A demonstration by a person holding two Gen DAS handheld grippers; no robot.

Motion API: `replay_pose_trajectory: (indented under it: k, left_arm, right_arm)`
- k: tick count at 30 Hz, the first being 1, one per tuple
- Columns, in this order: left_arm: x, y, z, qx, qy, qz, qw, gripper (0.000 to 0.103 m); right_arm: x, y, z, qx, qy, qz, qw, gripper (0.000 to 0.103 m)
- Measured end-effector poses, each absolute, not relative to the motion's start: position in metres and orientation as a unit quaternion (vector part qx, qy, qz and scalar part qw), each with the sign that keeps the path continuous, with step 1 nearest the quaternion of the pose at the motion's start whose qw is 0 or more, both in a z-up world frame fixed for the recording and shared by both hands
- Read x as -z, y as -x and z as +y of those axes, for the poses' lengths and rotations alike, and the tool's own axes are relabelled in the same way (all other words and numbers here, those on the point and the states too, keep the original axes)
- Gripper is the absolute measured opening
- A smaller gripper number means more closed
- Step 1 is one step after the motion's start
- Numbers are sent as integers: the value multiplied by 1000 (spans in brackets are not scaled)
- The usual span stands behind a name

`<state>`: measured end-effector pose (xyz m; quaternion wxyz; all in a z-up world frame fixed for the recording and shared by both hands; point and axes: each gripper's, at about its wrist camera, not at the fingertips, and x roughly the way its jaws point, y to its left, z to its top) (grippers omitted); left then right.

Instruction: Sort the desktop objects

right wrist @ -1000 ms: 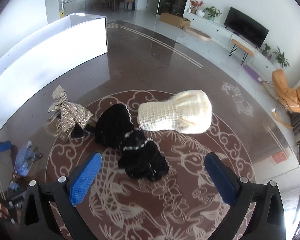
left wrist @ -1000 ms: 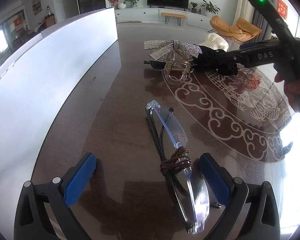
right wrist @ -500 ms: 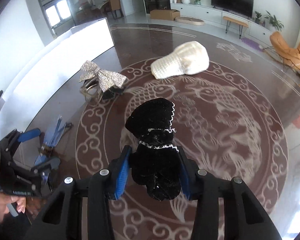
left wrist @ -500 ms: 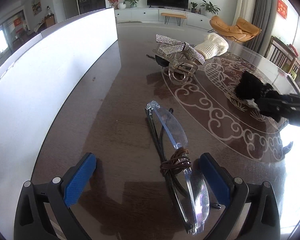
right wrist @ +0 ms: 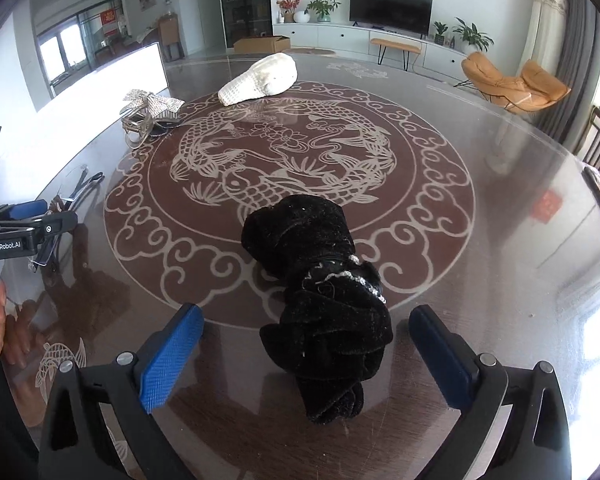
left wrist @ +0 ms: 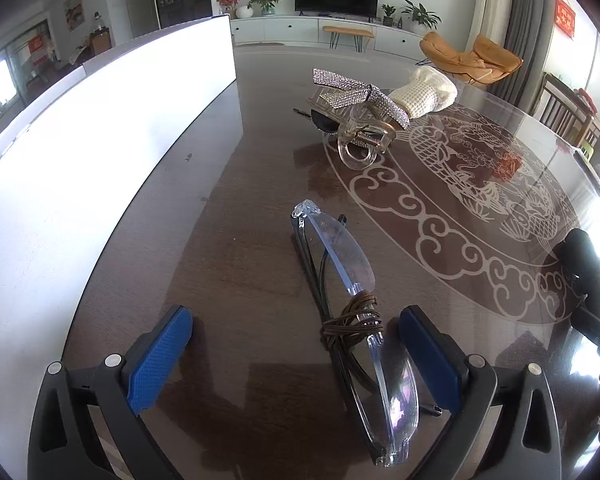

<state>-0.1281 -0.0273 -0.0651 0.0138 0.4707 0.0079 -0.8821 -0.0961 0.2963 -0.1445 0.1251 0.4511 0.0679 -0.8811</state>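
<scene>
The right gripper (right wrist: pixel 306 354) stands wide apart, its jaws having just sprung open, and the crumpled black velvet scrunchie with a pale trim (right wrist: pixel 320 308) lies on the dark brown glass-topped table with a pale fish and cloud pattern (right wrist: pixel 440 184) between the two blue pads, touching neither. It rests at the near edge of the round pattern.

The left gripper (left wrist: pixel 296 354) is also spread open above the table. The folded clear-lensed glasses bound with a brown cord (left wrist: pixel 352 300) lie between its pads, closer to the right-hand one, untouched.

Farther off lie a rhinestone bow hair claw (left wrist: pixel 356 112) and a cream knitted hat (left wrist: pixel 430 92).
</scene>
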Motion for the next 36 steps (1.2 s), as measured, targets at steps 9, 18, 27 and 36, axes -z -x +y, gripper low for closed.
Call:
replay_pose_trajectory:
  k: [9,18,27,36]
  left_arm:
    - [66,129,-28,882,-471,8,14,103]
    - [66,129,-28,882,-471,8,14,103]
    - [66,130,-28,882,-471,9,16,103]
    - [66,130,-28,882,-471,9,17,103]
  right_arm:
    - [145,93,296,880,-451,73,126,103]
    - [145,93,296,880,-452,73,126,103]
    - [145,93,296,880,-452,73,126,103]
    - [145,93,296,880,-452,73,126,103]
